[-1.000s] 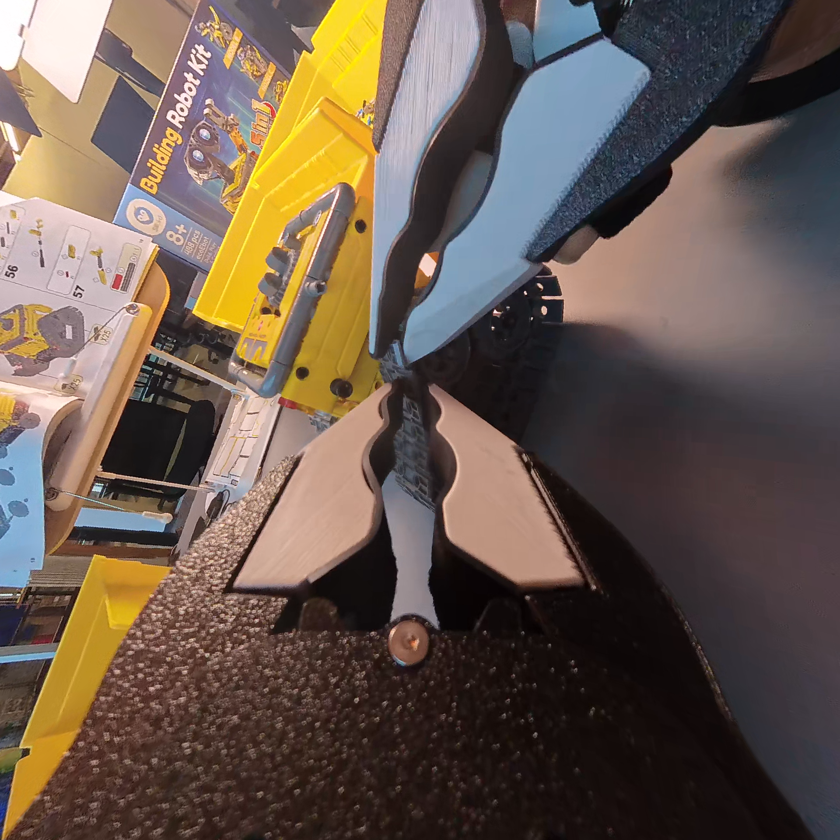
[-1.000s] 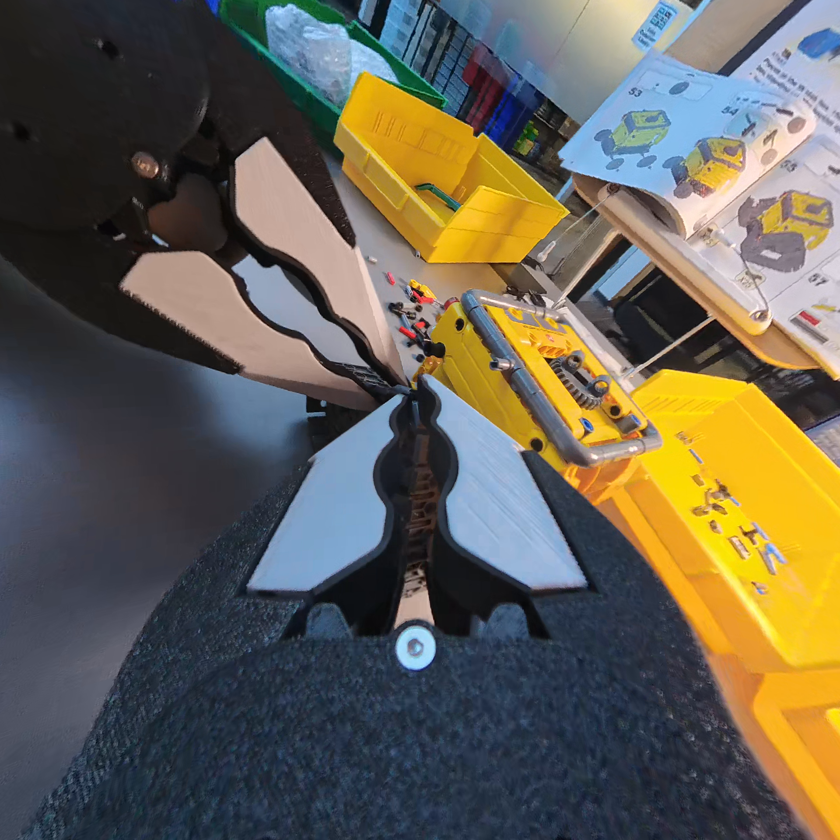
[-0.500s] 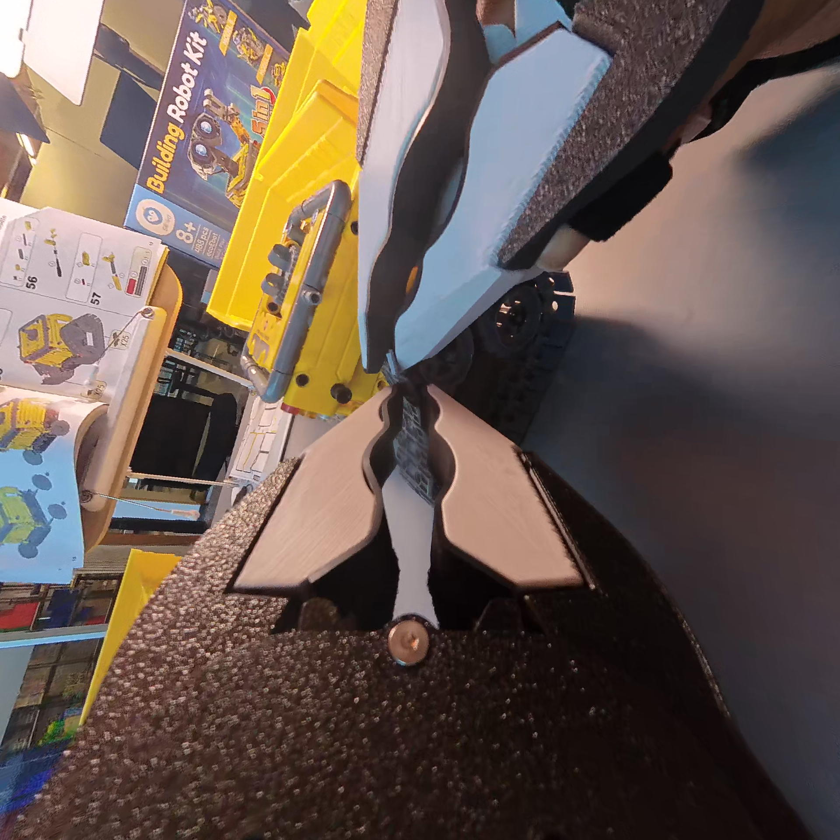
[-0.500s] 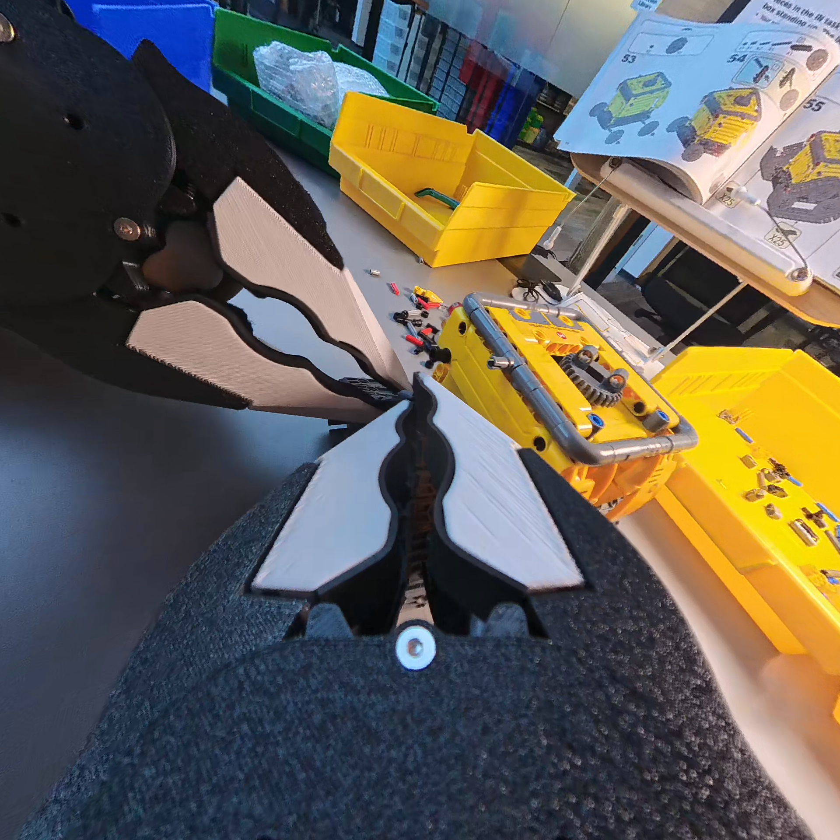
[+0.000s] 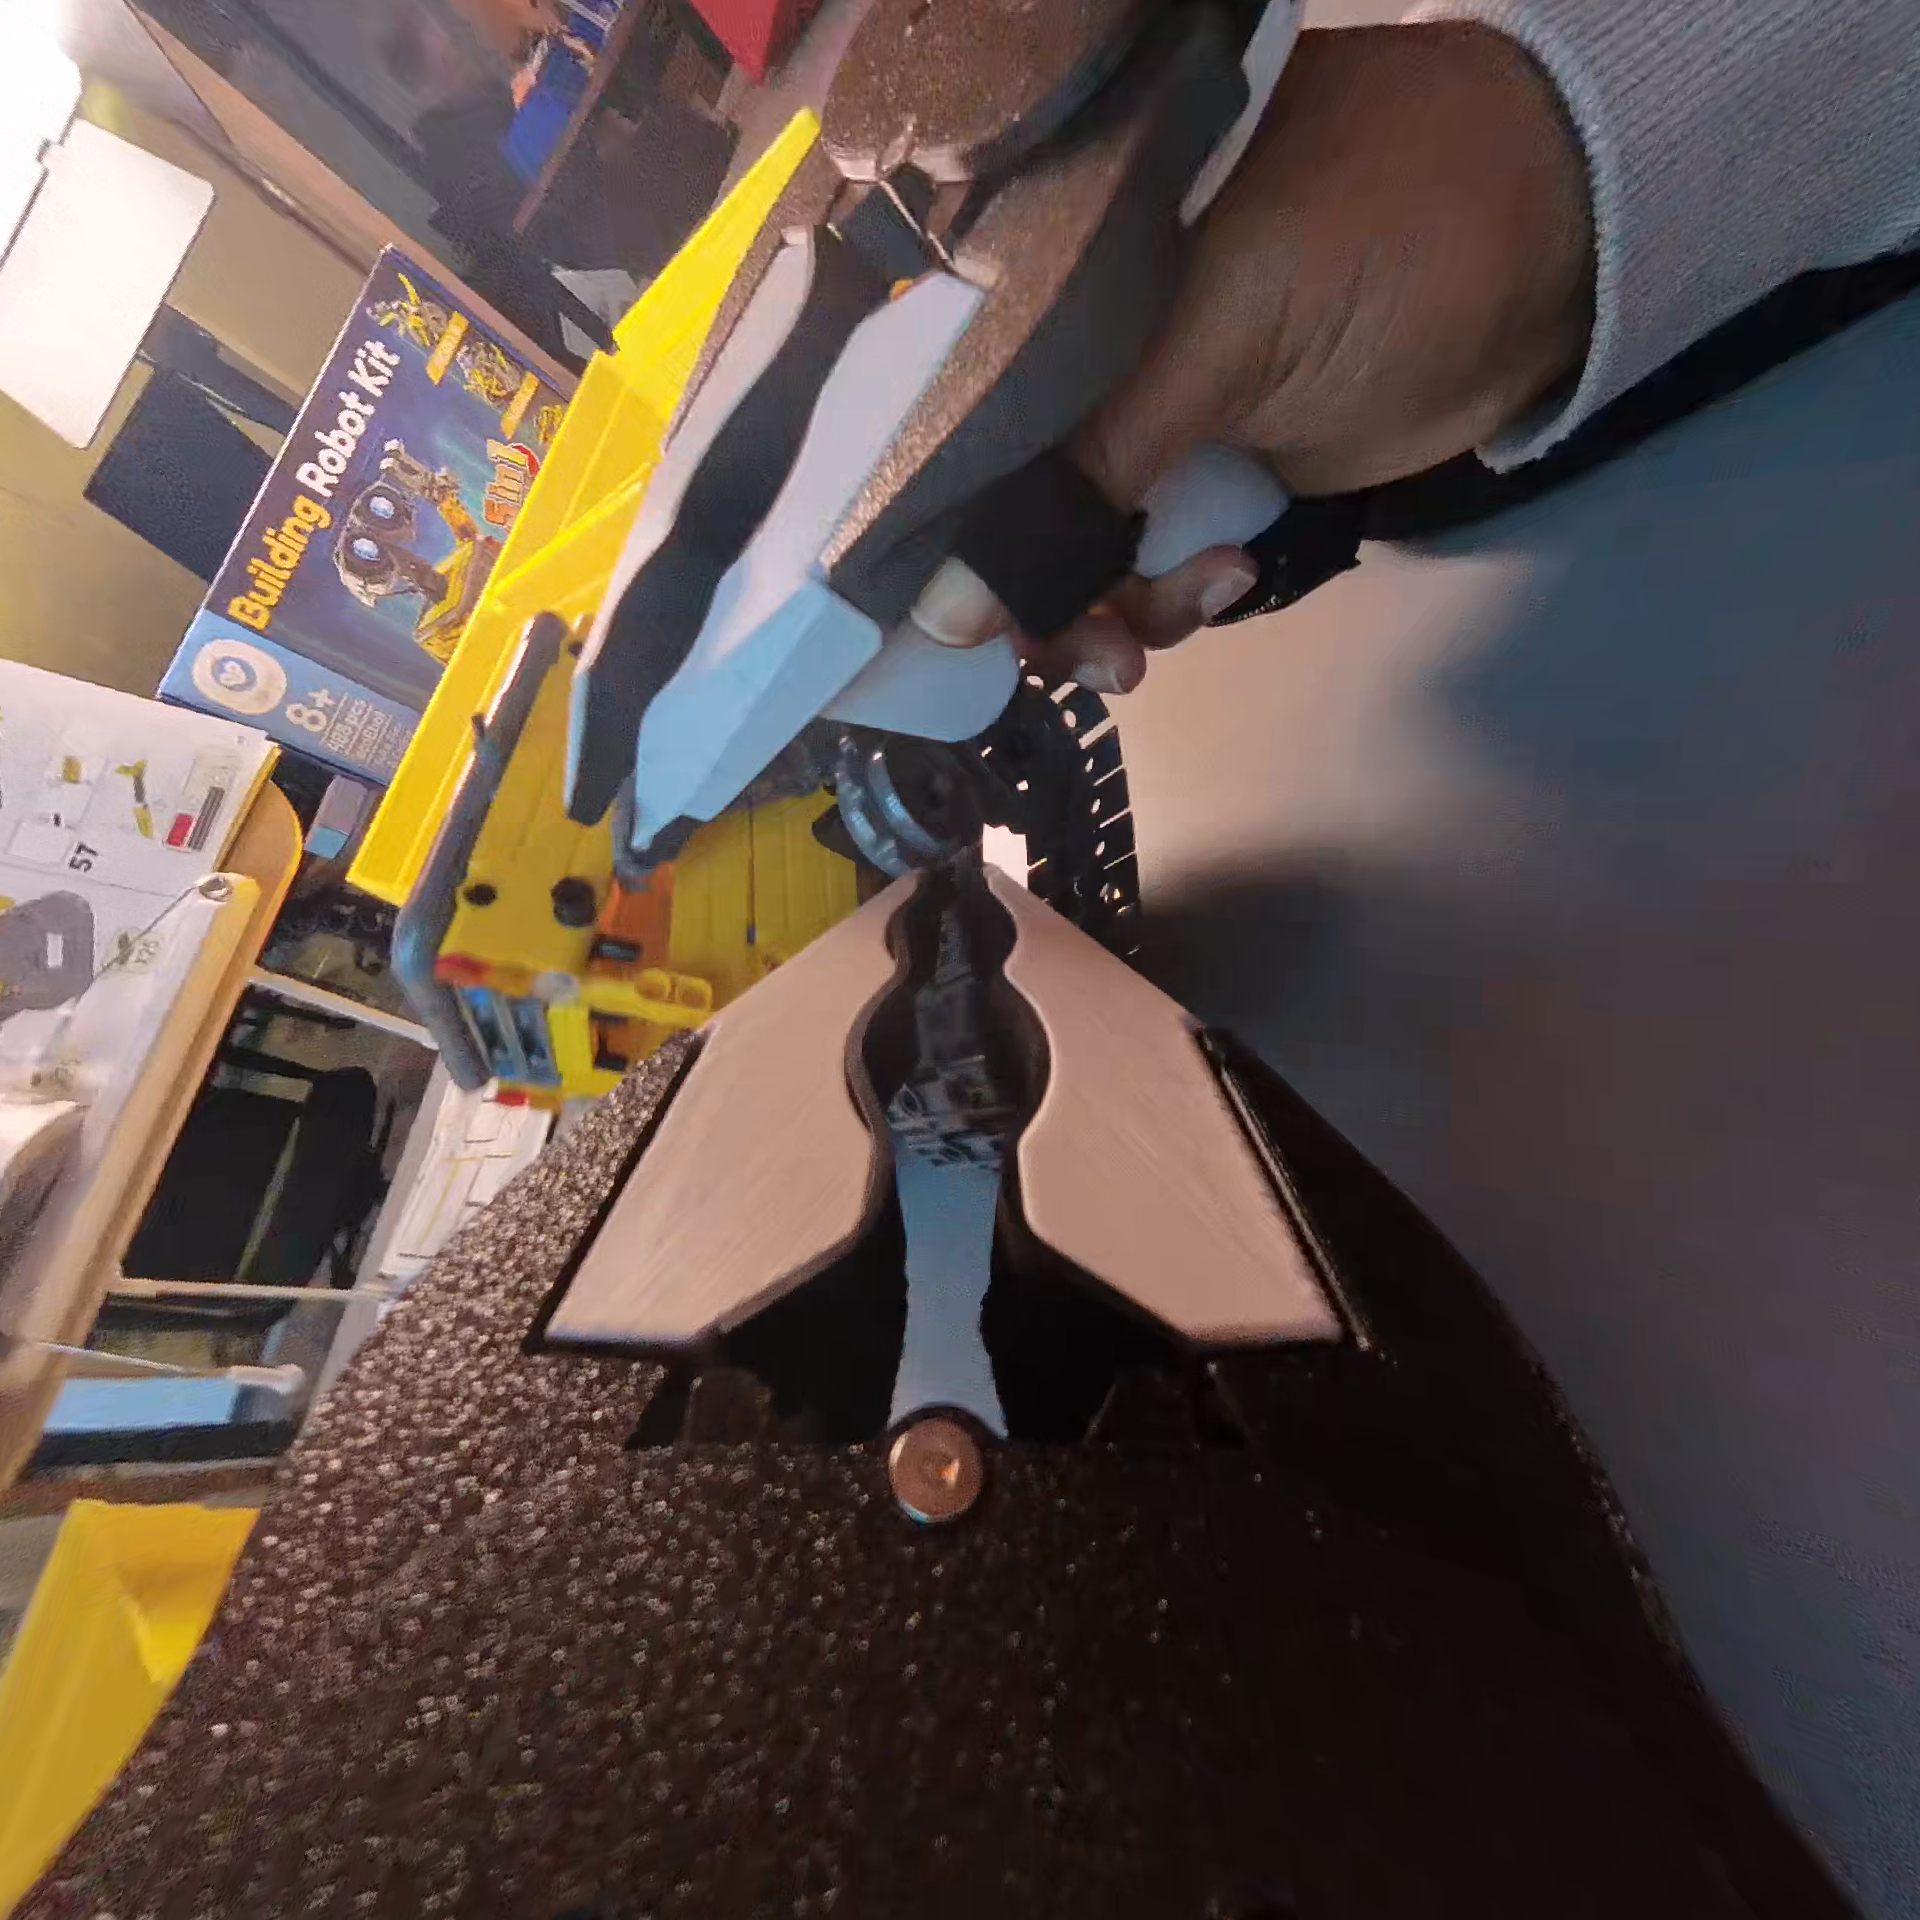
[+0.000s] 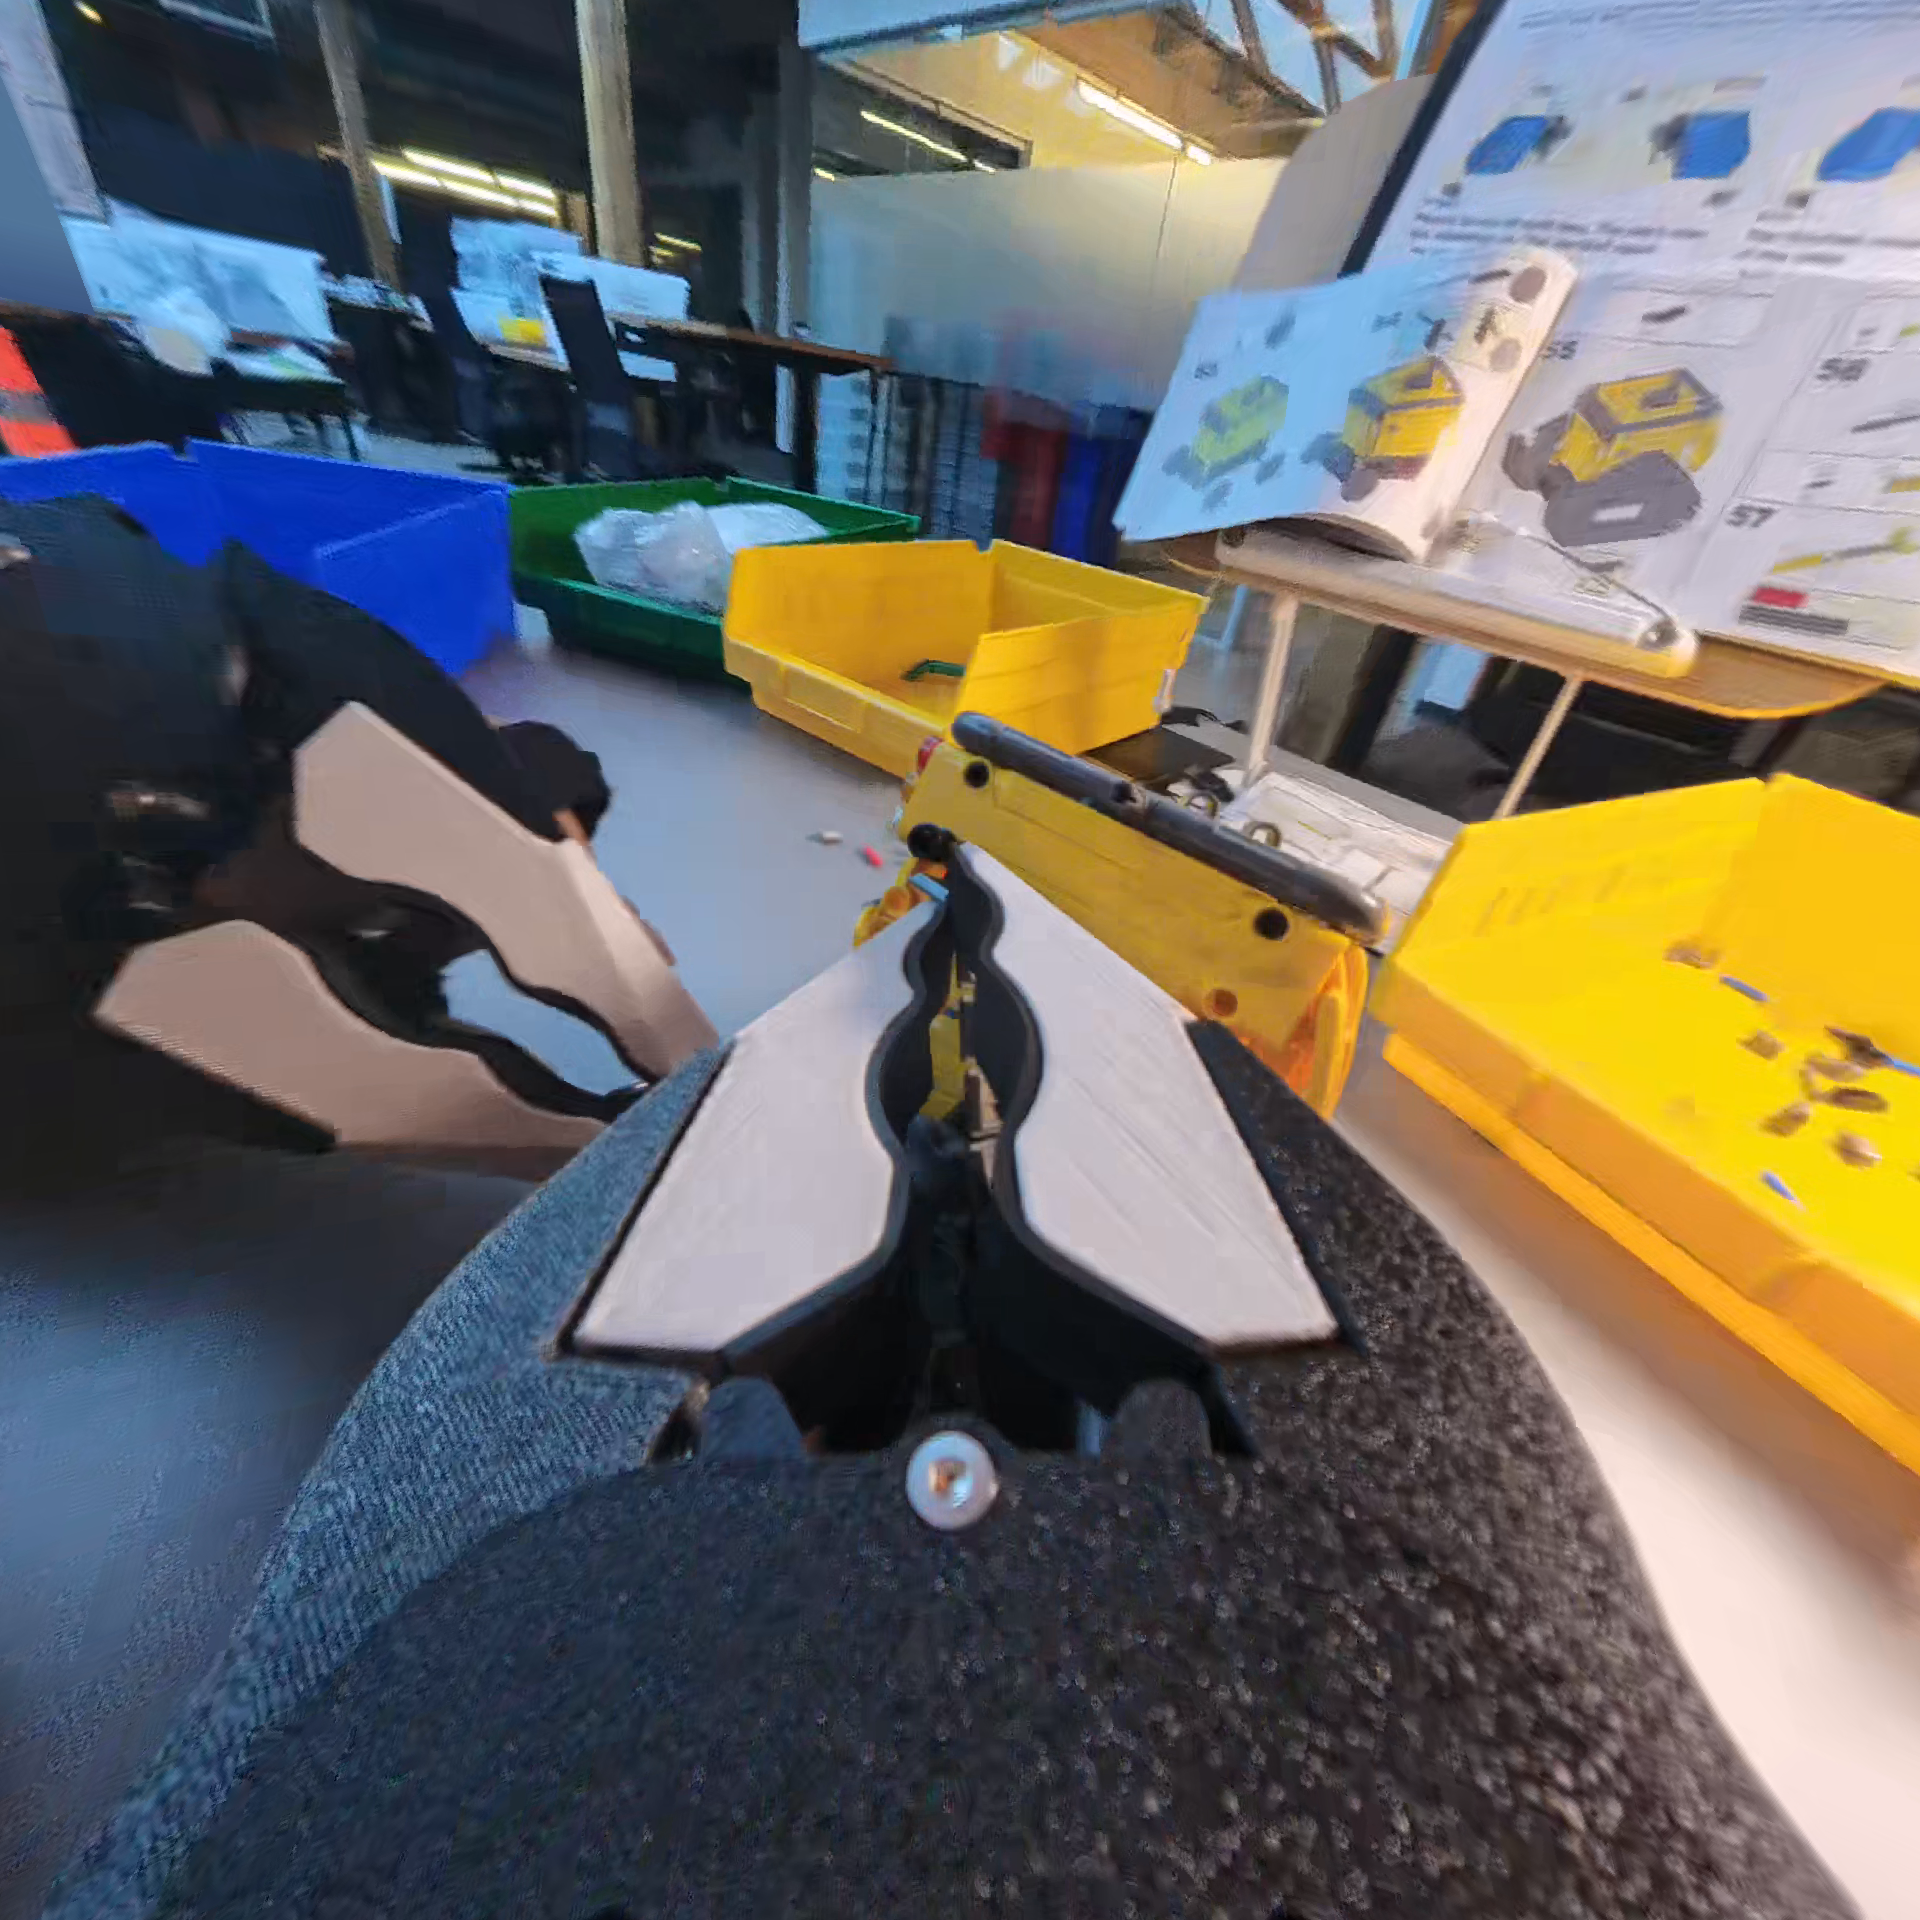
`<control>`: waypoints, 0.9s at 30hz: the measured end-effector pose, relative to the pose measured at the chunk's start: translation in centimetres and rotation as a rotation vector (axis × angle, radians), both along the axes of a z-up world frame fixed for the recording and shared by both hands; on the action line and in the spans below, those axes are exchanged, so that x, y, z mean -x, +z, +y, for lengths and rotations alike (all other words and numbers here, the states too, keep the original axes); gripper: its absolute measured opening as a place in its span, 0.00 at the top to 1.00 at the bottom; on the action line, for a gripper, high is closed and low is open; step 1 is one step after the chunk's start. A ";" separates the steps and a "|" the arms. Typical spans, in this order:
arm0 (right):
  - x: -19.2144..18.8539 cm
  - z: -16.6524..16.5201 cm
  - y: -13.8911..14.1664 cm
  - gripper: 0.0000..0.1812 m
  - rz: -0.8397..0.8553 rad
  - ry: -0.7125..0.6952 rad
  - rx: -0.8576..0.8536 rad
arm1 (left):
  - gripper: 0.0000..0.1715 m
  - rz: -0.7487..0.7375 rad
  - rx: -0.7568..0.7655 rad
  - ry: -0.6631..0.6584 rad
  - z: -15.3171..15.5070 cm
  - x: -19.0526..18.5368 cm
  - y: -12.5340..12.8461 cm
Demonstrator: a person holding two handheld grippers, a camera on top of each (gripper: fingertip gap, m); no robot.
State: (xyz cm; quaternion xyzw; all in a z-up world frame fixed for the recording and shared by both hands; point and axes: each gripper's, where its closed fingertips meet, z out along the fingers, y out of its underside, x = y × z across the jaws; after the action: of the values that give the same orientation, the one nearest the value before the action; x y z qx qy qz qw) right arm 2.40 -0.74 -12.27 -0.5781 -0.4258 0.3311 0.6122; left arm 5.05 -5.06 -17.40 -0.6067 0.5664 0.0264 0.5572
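My left gripper (image 5: pixel 951 883) is shut on a black toy track (image 5: pixel 956 1039) that runs back between its fingers. Ahead of the tips the track curves around a grey wheel (image 5: pixel 894 800). My right gripper (image 6: pixel 951 883) is shut, with its tips against the near corner of a yellow brick-built vehicle (image 6: pixel 1122 883) that carries a grey bar. I cannot tell whether a small part is pinched at its tips. In the left wrist view the right gripper (image 5: pixel 623 831) hangs above the vehicle (image 5: pixel 509 831), held by a hand (image 5: pixel 1299 260). In the right wrist view the left gripper (image 6: pixel 675 1060) is at the left.
Two yellow bins (image 6: pixel 935 623) (image 6: pixel 1662 987) flank the vehicle, the near one holding small parts. A green bin (image 6: pixel 644 613) and a blue bin (image 6: pixel 364 540) stand behind. An instruction booklet (image 6: pixel 1558 416) rests on a stand. A kit box (image 5: pixel 364 499) stands upright. Loose pieces (image 6: pixel 862 852) lie on the table. My right fingertips sit around 7 centimetres from my left ones.
The right gripper's tips have drawn away from the left gripper's tips, toward the yellow vehicle. The track stays in the left grasp, and the grey wheel now shows.
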 end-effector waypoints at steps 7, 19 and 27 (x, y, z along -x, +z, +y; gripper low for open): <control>-1.2 -1.2 -0.6 0.99 -0.023 0.120 0.032 | 0.97 -0.052 -0.021 0.019 0.1 1.4 0.0; -7.6 -0.1 -4.1 0.98 -0.321 -0.065 0.066 | 0.96 -0.088 0.193 0.238 -1.5 7.9 -2.4; -14.6 1.3 -7.0 0.99 -0.496 -0.195 0.241 | 0.98 -0.166 0.393 0.421 -2.3 12.2 -4.4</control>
State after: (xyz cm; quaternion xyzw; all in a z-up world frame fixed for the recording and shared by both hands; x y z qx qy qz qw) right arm 17.00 0.59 -19.24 -0.7483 -0.4624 0.1675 0.4452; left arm -7.13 -7.37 -21.79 -0.8072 0.3747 -0.0183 0.4558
